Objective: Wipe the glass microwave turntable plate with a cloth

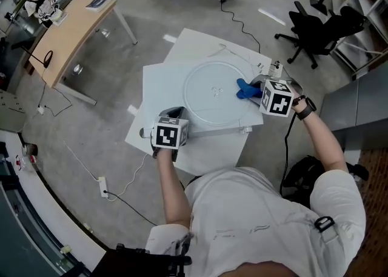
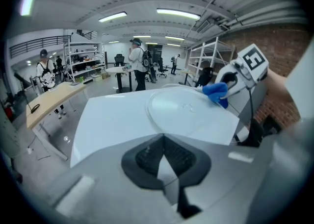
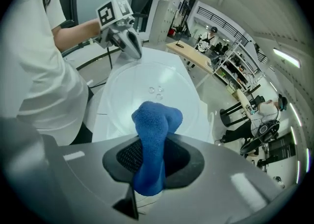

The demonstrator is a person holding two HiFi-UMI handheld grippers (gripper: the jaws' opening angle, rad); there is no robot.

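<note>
The round clear glass turntable plate lies flat on a white table. My right gripper is shut on a blue cloth, which rests at the plate's right rim. In the right gripper view the cloth sticks up between the pads, with the plate beyond it. My left gripper sits at the front left of the plate, just off its rim; its jaws meet with nothing between them. In the left gripper view the plate lies ahead, with the cloth on its far right.
A wooden desk stands at the far left and a black office chair at the far right. A power strip and cables lie on the floor. A dark bag sits near the person's right side. People stand far off.
</note>
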